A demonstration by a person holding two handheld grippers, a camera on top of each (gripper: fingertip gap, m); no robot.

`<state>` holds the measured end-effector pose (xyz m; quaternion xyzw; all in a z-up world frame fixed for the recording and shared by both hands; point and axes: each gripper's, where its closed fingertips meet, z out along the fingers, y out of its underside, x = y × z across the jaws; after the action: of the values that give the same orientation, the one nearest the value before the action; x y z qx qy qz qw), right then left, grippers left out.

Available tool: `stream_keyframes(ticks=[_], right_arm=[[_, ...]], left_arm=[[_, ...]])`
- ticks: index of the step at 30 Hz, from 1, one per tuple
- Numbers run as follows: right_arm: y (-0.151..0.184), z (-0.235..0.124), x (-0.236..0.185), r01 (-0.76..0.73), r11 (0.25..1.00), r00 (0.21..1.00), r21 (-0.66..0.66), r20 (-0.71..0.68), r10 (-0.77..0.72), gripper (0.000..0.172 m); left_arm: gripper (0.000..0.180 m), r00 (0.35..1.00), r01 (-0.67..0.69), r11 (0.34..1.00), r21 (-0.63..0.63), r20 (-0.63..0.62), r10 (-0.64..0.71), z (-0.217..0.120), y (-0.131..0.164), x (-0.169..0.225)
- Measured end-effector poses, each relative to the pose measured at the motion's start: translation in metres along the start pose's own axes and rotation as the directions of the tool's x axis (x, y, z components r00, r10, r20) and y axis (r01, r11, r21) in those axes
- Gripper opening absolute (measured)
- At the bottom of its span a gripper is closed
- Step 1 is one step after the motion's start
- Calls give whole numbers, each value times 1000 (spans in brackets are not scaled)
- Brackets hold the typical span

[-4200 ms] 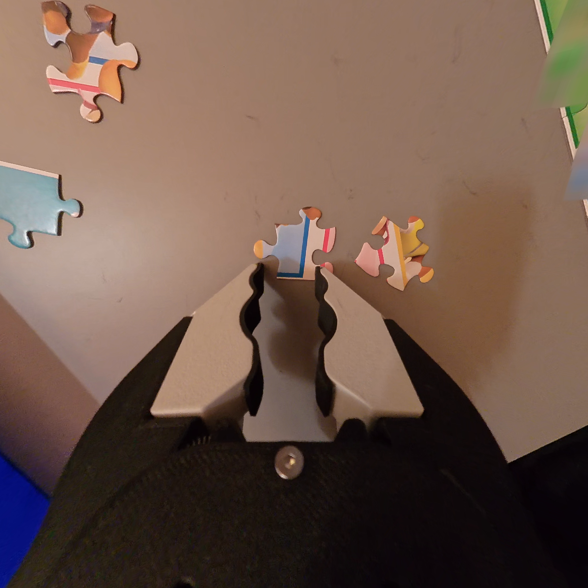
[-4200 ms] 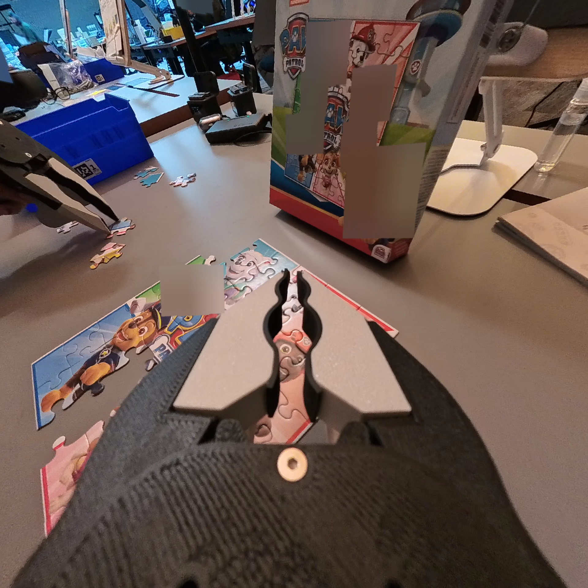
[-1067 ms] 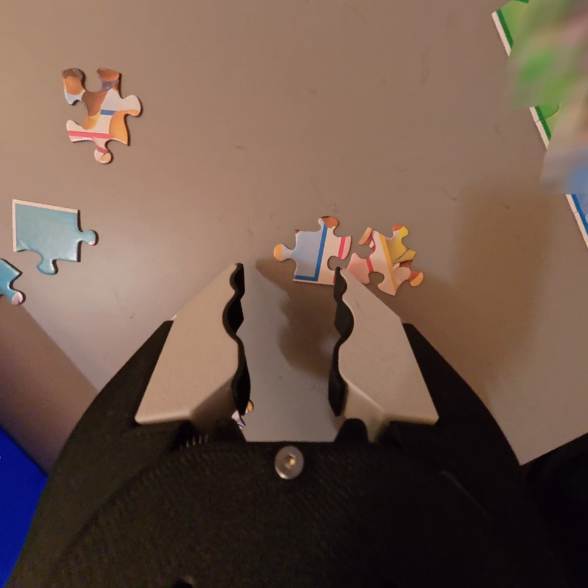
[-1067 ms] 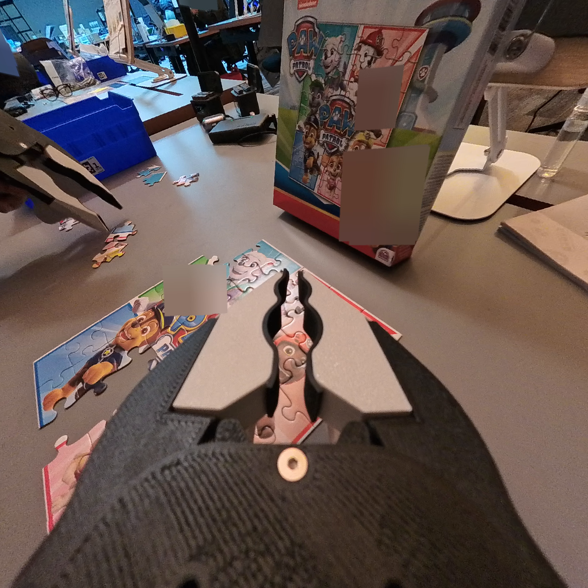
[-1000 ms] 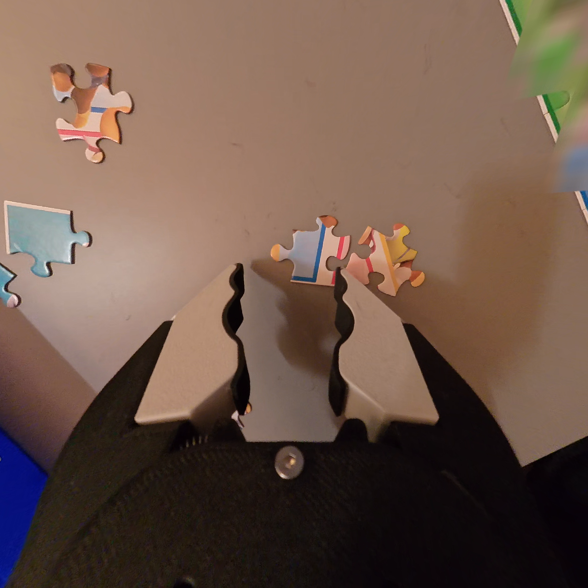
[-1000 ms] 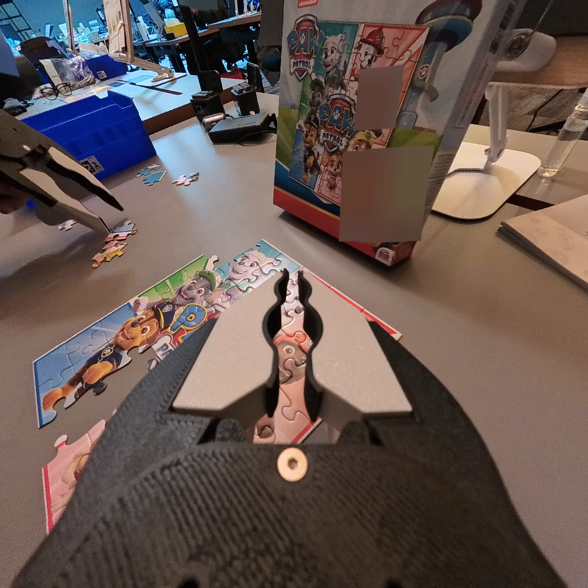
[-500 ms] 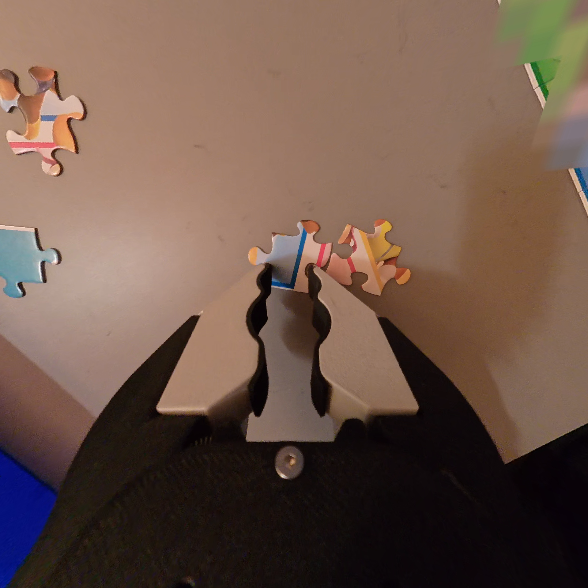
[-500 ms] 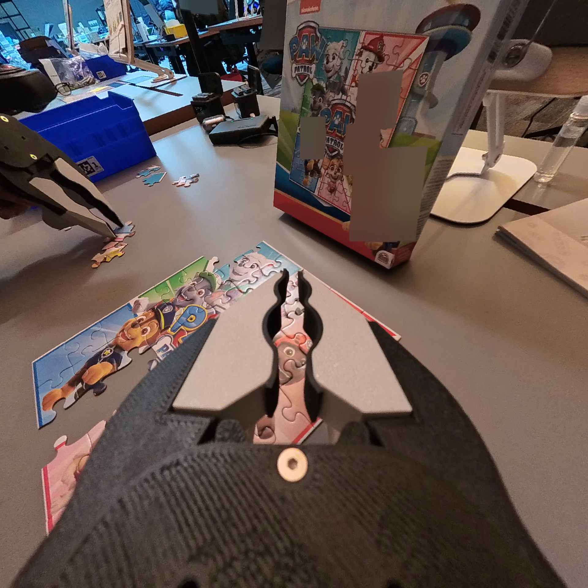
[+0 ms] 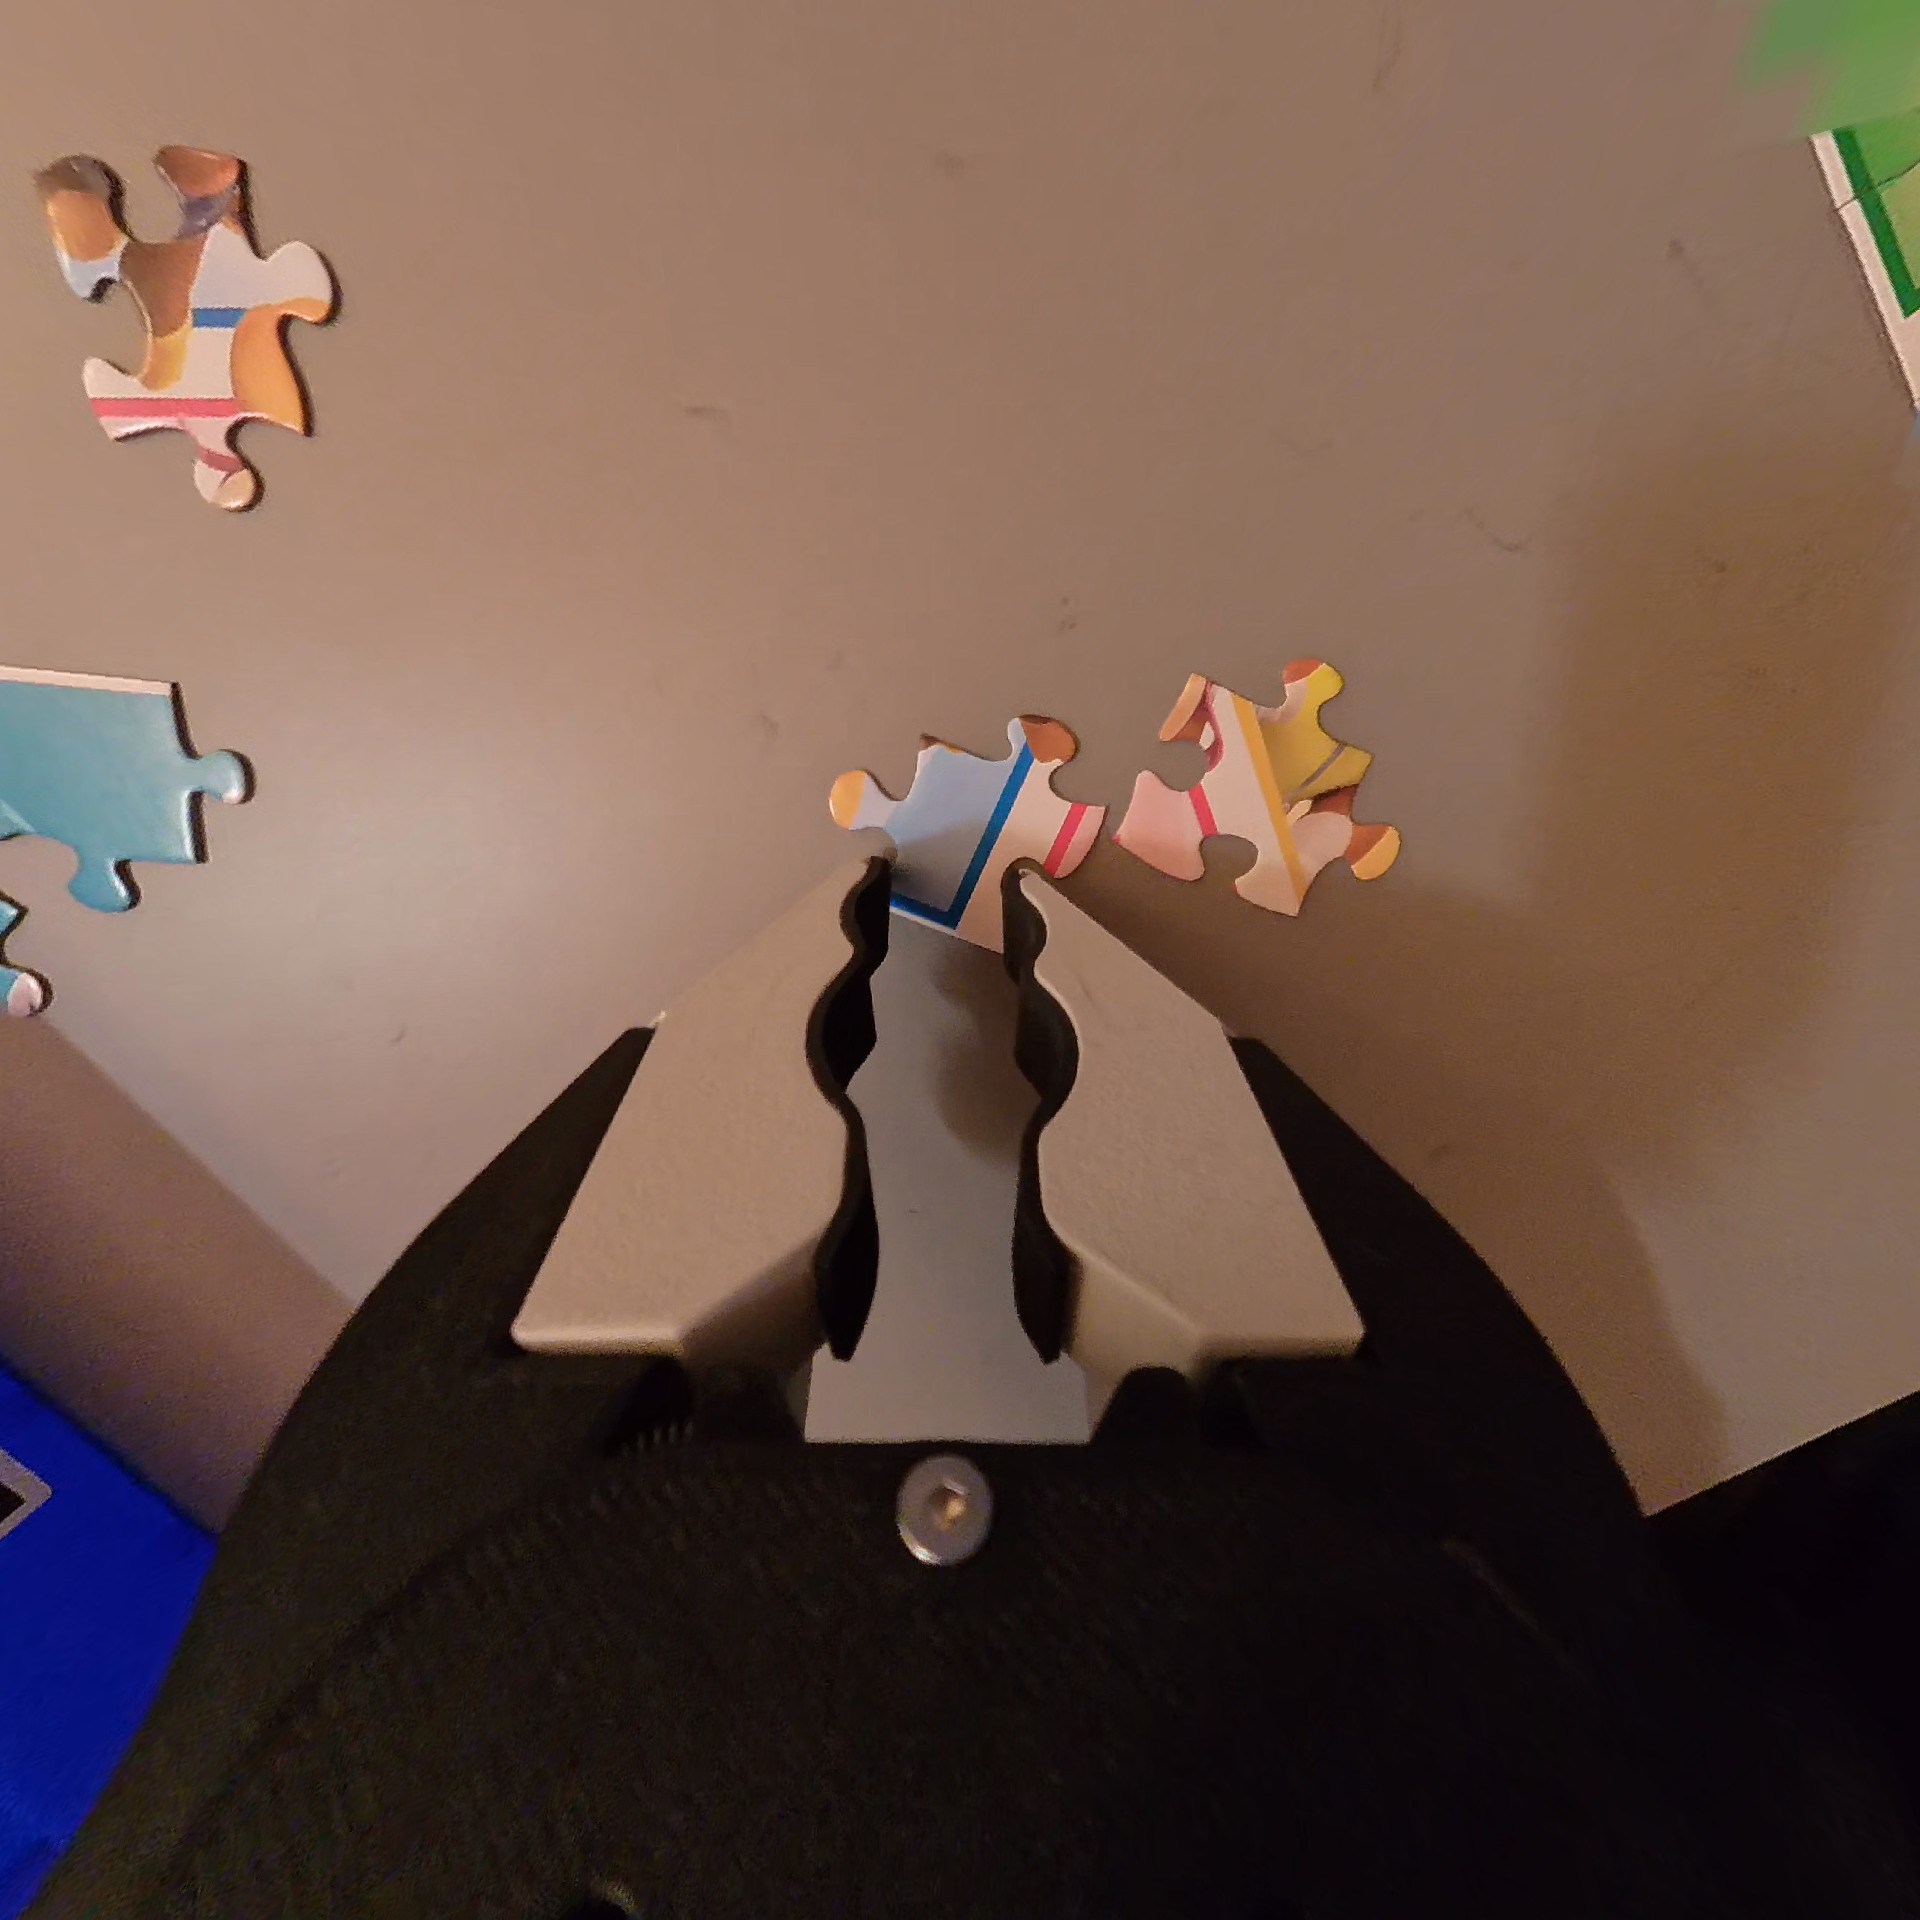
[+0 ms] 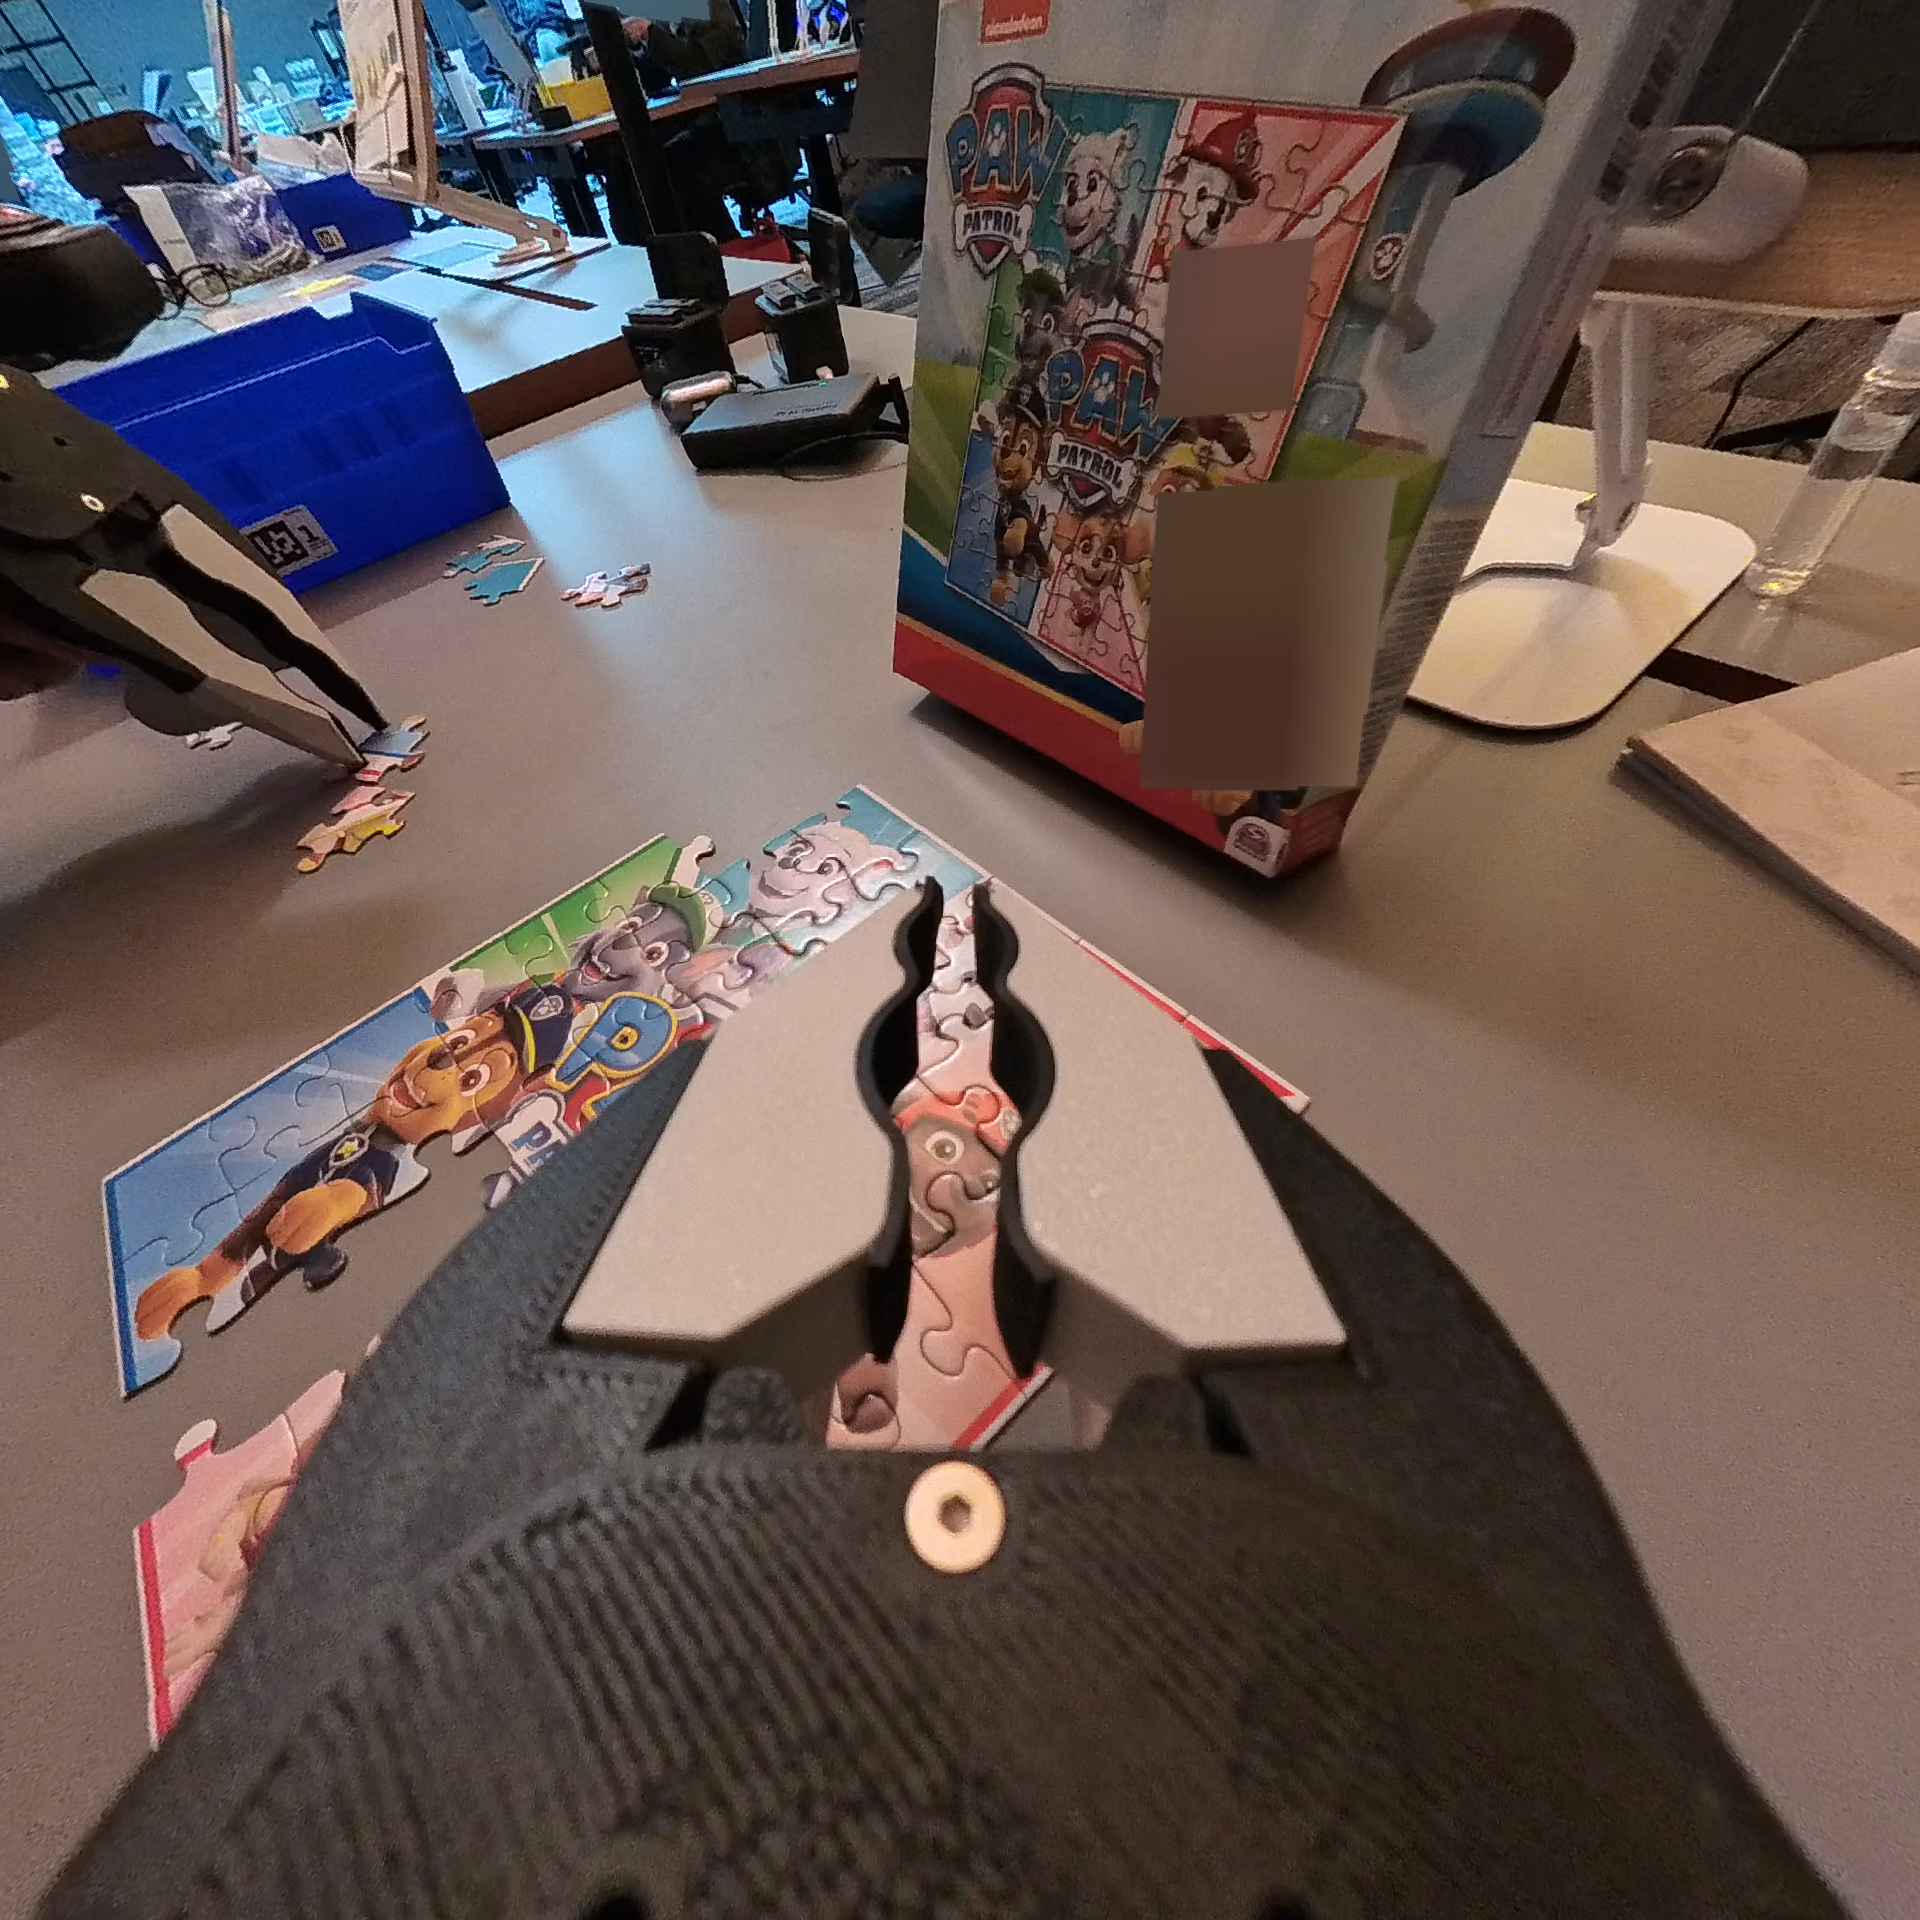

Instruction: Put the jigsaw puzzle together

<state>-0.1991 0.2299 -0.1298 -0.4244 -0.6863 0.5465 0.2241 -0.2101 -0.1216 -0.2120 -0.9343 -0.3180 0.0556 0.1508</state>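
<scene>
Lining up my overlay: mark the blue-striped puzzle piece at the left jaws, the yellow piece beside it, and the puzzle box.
blue-striped puzzle piece (image 9: 966,805), left wrist view, pale blue middle.
yellow piece (image 9: 1262,795), left wrist view, white centre band.
puzzle box (image 10: 1081,436), right wrist view, printed front.

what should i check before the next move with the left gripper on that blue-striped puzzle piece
1. Left gripper fingers either side of blue-striped piece: ok.
2. Firm pinch on it: cannot tell.
3. Piece lifted off table: cannot tell.
4. Yellow piece apart from it: ok.
5. Right gripper nearly shut, nothing between its tips, over the assembled puzzle: ok.
6. Puzzle box clear of left gripper: ok.
</scene>
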Motion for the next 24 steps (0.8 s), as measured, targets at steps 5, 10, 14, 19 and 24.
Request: stream_keyframes(ticks=[5,10,14,19,24], right_arm=[[0,0,0,0,1000,1000,2,-1,0,5],[0,0,1,0,1000,1000,1,-1,0,5],[-1,-1,1,1,1000,1000,2,-3,-1,5],[0,-1,1,0,1000,1000,2,-3,0,5],[0,0,1,0,1000,1000,1,-3,0,5]], left_arm=[[34,1000,20,1000,19,21,-20,-3,-3,-4],[65,994,74,997,3,83,-74,-2,-3,-16],[69,994,85,996,0,69,-85,0,-2,-14],[86,993,89,996,6,73,-90,1,-4,-14],[102,991,102,995,-6,93,-101,4,-7,-16]])
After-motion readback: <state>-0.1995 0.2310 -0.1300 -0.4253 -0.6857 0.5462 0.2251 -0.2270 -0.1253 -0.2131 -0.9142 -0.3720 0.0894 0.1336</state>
